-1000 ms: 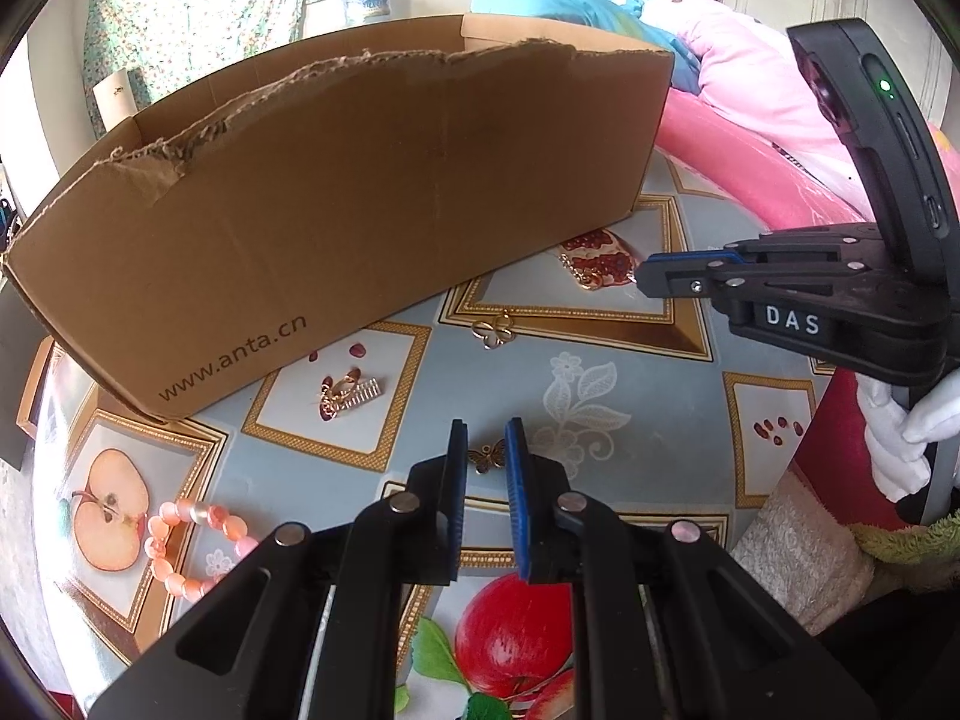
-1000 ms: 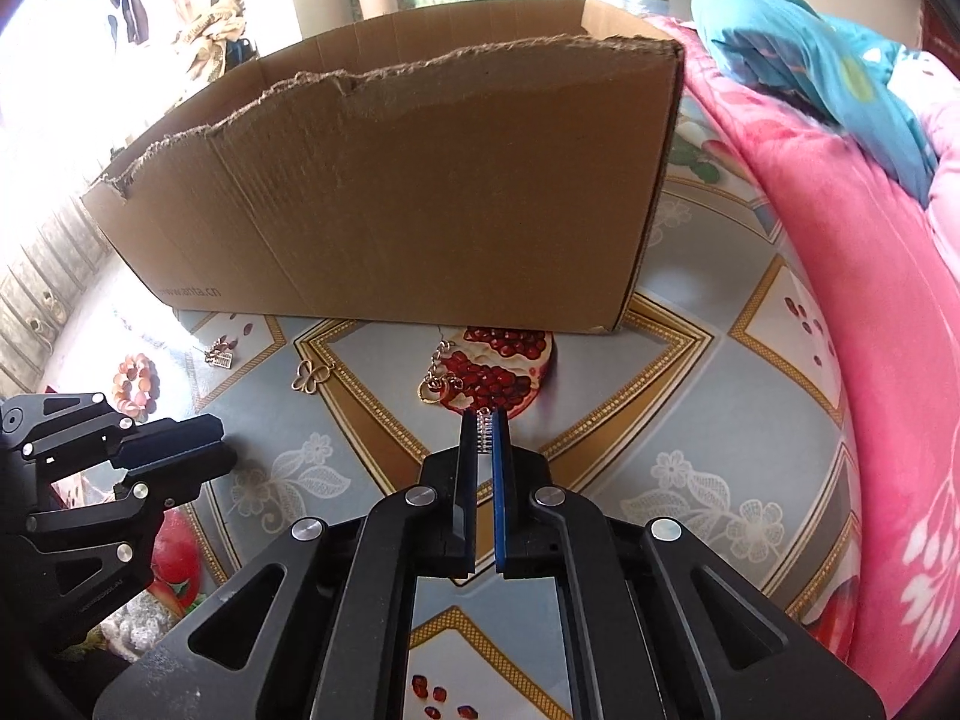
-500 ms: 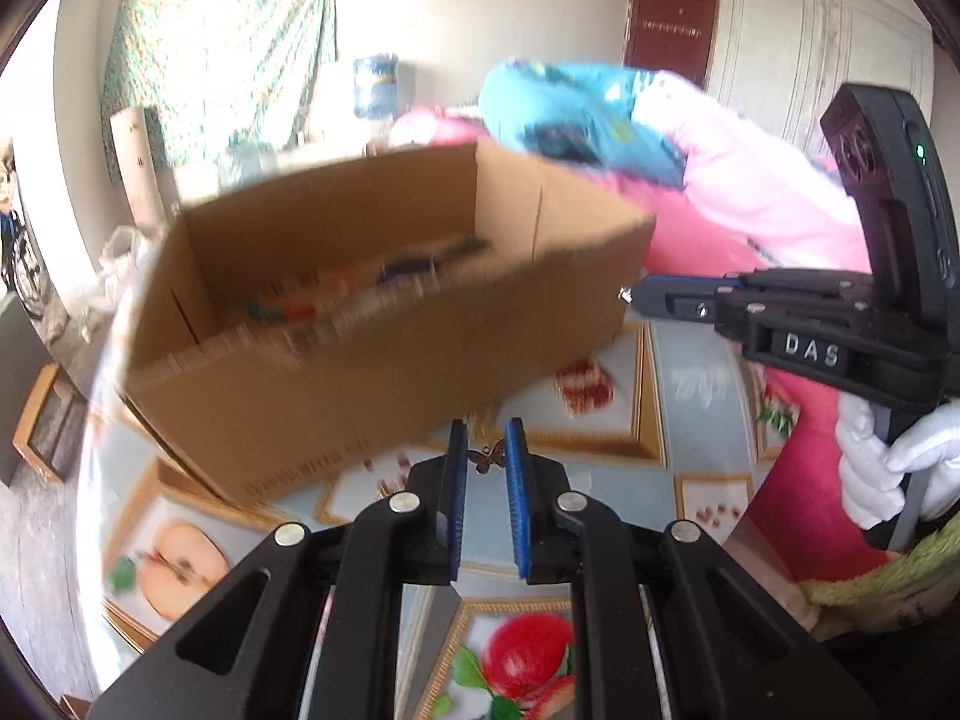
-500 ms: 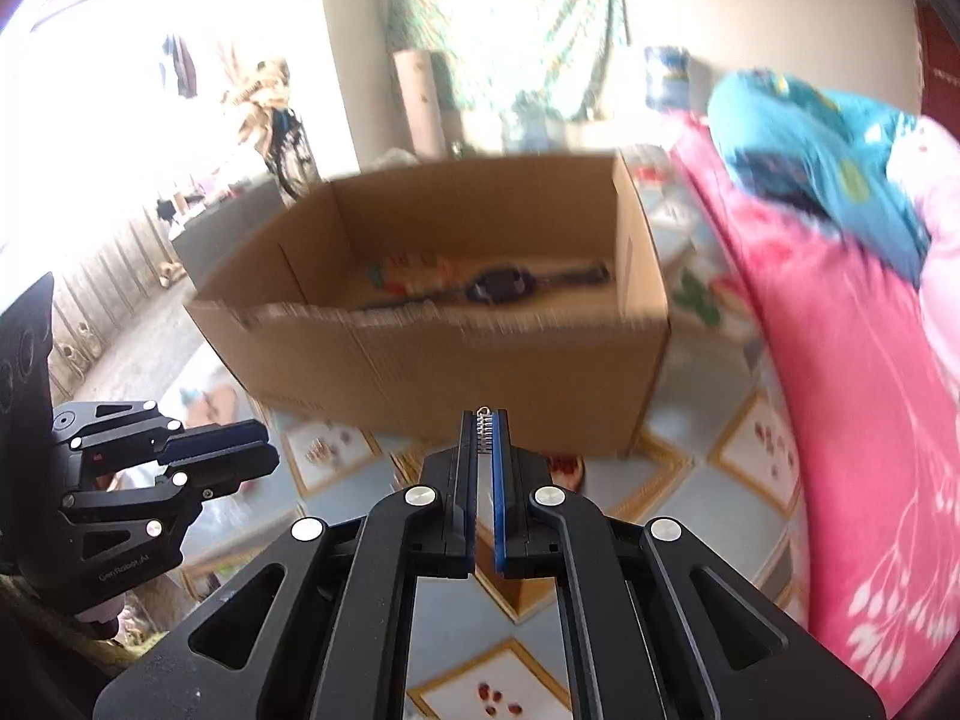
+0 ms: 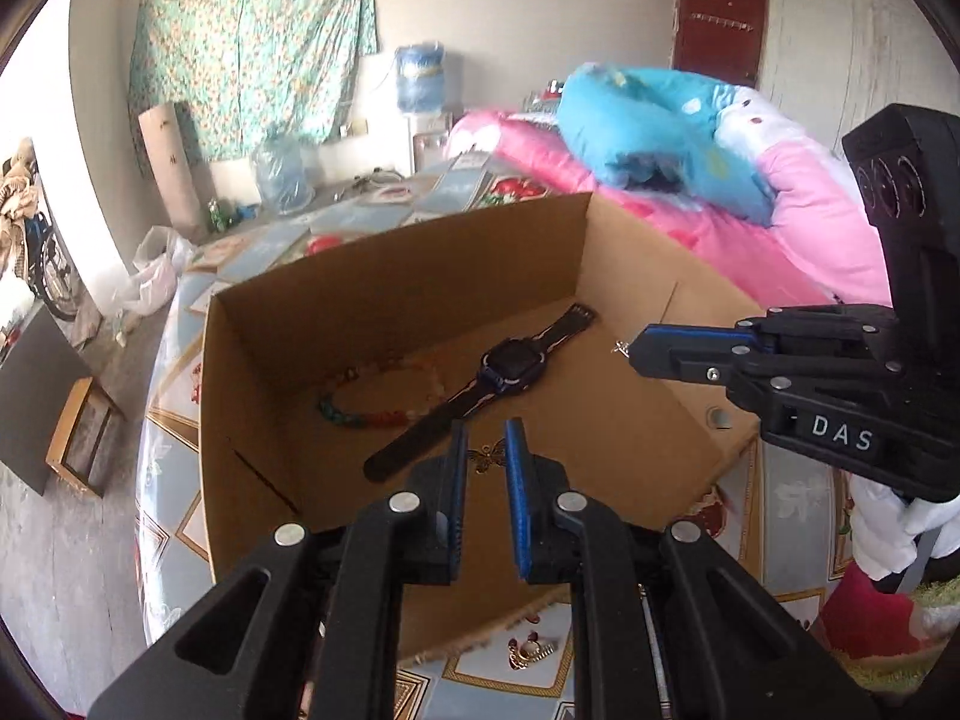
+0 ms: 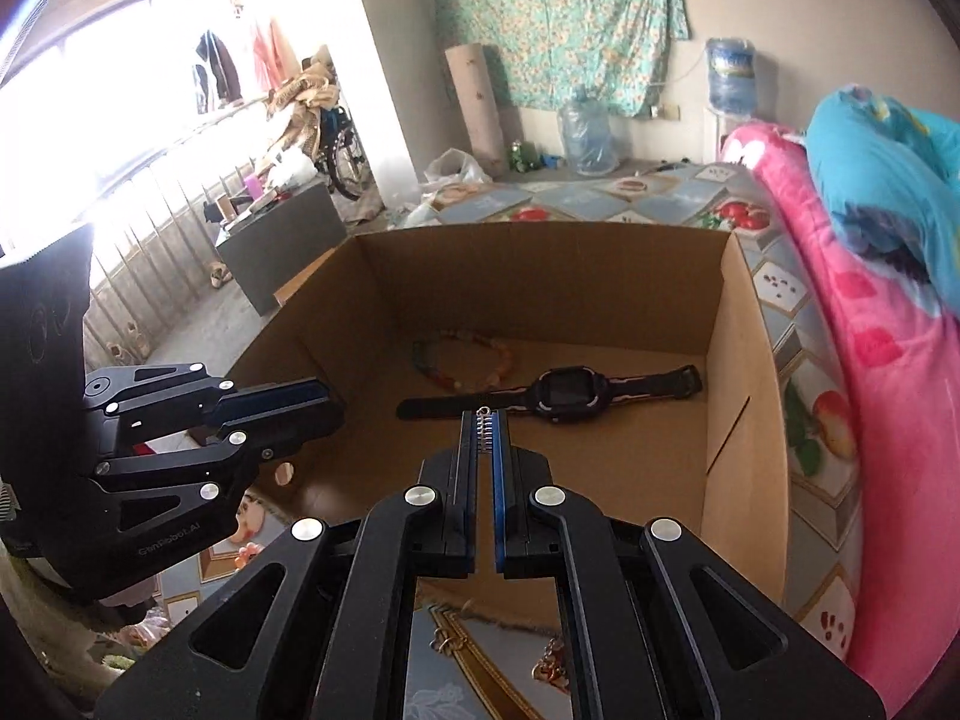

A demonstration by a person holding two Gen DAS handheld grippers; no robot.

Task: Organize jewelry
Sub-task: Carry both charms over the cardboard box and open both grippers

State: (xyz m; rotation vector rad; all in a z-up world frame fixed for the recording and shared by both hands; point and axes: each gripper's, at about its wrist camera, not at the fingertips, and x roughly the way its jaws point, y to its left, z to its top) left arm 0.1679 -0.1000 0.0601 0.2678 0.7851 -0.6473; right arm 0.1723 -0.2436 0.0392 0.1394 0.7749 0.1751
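An open cardboard box point(image 5: 630, 456) point(image 6: 744, 420) stands on the patterned tablecloth. Inside it lie a dark wristwatch point(image 5: 510, 360) point(image 6: 564, 393) and a coloured bead bracelet point(image 5: 366, 411) point(image 6: 462, 360). My left gripper point(image 5: 487, 438) hovers over the box's near wall, shut on a small gold butterfly charm point(image 5: 487, 457). My right gripper point(image 6: 485, 420) hangs over the box too, shut on a thin silver studded piece point(image 6: 483, 432). In the left wrist view the right gripper point(image 5: 639, 351) comes in from the right with the silver piece point(image 5: 618, 348) at its tip. The left gripper point(image 6: 327, 405) shows at the left of the right wrist view.
A gold comb-like clip point(image 5: 531, 651) lies on the tablecloth in front of the box. A gold clover charm point(image 6: 444, 639) and another gold piece point(image 6: 549, 669) lie there as well. Pink bedding point(image 6: 870, 360) rises on the right. A white-gloved hand point(image 5: 888, 534) holds the right gripper.
Both grippers have risen from just above the tablecloth to over the box's open top, each with its piece. The box's inside, hidden before, has come into view.
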